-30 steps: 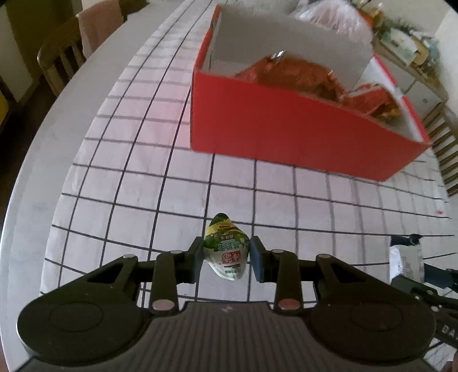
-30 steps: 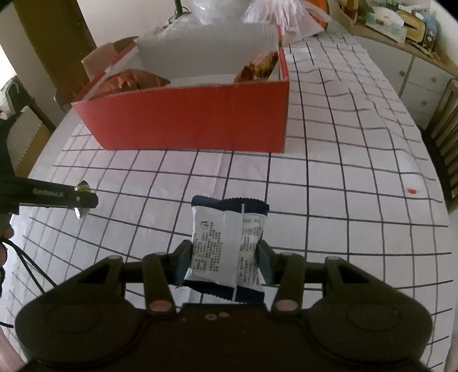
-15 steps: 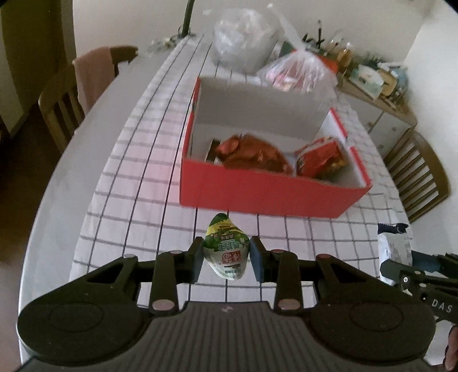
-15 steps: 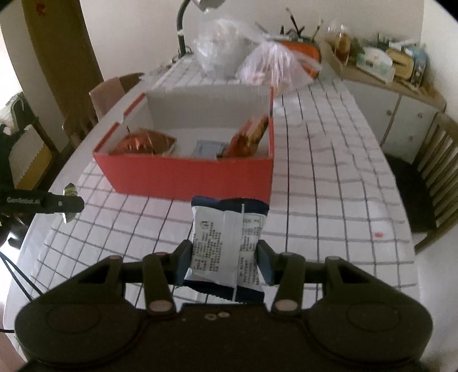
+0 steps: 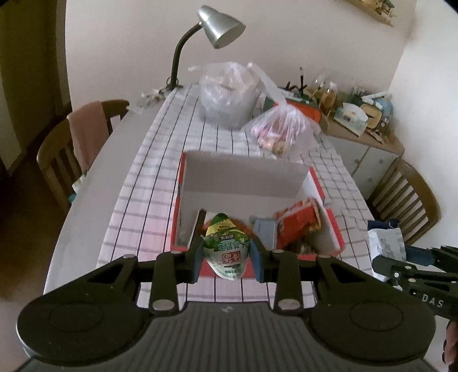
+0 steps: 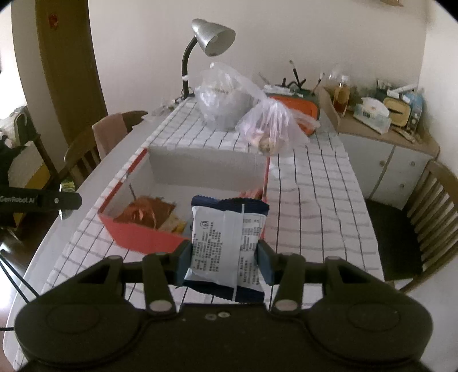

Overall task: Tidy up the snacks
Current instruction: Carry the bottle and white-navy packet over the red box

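Note:
My left gripper [image 5: 226,259] is shut on a small green and white snack pouch [image 5: 226,249], held above the near edge of the open red box [image 5: 333,226]. My right gripper [image 6: 224,261] is shut on a white and dark blue snack packet [image 6: 226,243], held in the air in front of the red box [image 6: 143,233]. The box holds several snacks: an orange-brown bag [image 6: 146,211], a red packet [image 5: 297,223] and a pale blue packet [image 5: 264,230]. The right gripper with its packet [image 5: 385,246] shows at the right of the left wrist view.
The box stands on a checked tablecloth [image 6: 315,200] on a long table. Behind it are two plastic bags [image 5: 229,94] [image 5: 283,128] and a silver desk lamp [image 5: 217,25]. Wooden chairs [image 5: 71,148] [image 6: 415,229] stand on both sides. A cluttered sideboard [image 6: 380,123] is at the right.
Both grippers have risen and tilted up with their snacks held. The box now lies lower and farther below them, with its inside in view.

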The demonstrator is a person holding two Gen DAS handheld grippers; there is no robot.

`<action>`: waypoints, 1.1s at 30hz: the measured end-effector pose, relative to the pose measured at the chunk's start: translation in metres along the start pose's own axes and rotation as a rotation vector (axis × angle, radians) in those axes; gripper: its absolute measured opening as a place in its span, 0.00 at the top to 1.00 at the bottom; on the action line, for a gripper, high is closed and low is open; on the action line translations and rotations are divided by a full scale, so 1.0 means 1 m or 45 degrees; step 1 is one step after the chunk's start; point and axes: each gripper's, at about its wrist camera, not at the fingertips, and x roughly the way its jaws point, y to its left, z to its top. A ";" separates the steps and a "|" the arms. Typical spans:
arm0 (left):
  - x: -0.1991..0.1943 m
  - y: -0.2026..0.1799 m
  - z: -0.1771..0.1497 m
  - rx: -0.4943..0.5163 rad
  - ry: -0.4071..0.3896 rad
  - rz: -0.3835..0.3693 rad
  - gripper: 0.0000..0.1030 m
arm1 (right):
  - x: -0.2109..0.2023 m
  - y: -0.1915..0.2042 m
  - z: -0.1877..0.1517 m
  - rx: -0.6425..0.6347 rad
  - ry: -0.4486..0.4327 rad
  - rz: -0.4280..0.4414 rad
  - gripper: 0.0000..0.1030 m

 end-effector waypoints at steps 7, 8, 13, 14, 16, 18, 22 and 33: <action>0.013 -0.010 0.018 0.023 -0.018 0.014 0.68 | 0.016 -0.001 0.023 -0.011 -0.017 -0.011 0.55; 0.016 -0.011 0.019 0.020 -0.014 0.013 0.68 | 0.019 -0.001 0.024 -0.010 -0.014 -0.009 0.55; 0.033 -0.013 0.025 0.029 0.010 0.034 0.68 | 0.036 0.003 0.029 -0.023 0.010 0.011 0.55; 0.035 -0.013 0.025 0.028 0.014 0.036 0.68 | 0.040 0.004 0.030 -0.026 0.018 0.013 0.55; 0.043 -0.012 0.028 0.024 0.025 0.040 0.68 | 0.049 0.005 0.032 -0.032 0.027 0.019 0.55; 0.051 -0.011 0.029 0.025 0.037 0.051 0.68 | 0.057 0.007 0.033 -0.033 0.035 0.024 0.55; 0.066 -0.006 0.028 0.018 0.067 0.067 0.68 | 0.074 0.008 0.035 -0.030 0.052 0.033 0.55; 0.103 0.004 0.023 0.006 0.144 0.112 0.68 | 0.121 0.011 0.028 -0.039 0.128 0.035 0.55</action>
